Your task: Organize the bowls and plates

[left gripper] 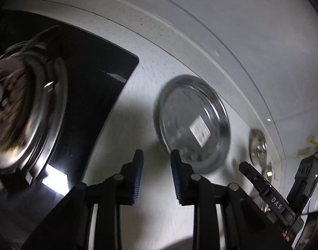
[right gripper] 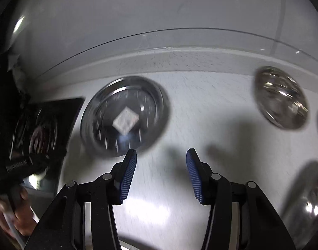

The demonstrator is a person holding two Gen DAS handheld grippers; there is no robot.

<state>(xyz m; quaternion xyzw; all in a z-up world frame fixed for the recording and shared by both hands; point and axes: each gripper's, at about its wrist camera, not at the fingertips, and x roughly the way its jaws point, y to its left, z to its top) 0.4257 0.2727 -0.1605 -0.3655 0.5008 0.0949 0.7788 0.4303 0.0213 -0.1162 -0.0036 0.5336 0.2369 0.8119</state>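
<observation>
A steel plate with a white sticker (left gripper: 192, 123) lies flat on the white counter, just beyond my open, empty left gripper (left gripper: 157, 156). The same plate (right gripper: 125, 116) lies ahead and left of my open, empty right gripper (right gripper: 161, 155). A small steel bowl (right gripper: 281, 96) sits at the right, also small in the left wrist view (left gripper: 258, 143). More steel dishes (right gripper: 307, 200) show blurred at the right edge. My right gripper's body (left gripper: 269, 195) shows in the left wrist view.
A black glass stove (left gripper: 92, 95) with a steel-ringed burner (left gripper: 23, 108) lies left of the plate. It shows at the left in the right wrist view (right gripper: 46, 131). A white wall and counter ledge (right gripper: 159, 60) run behind.
</observation>
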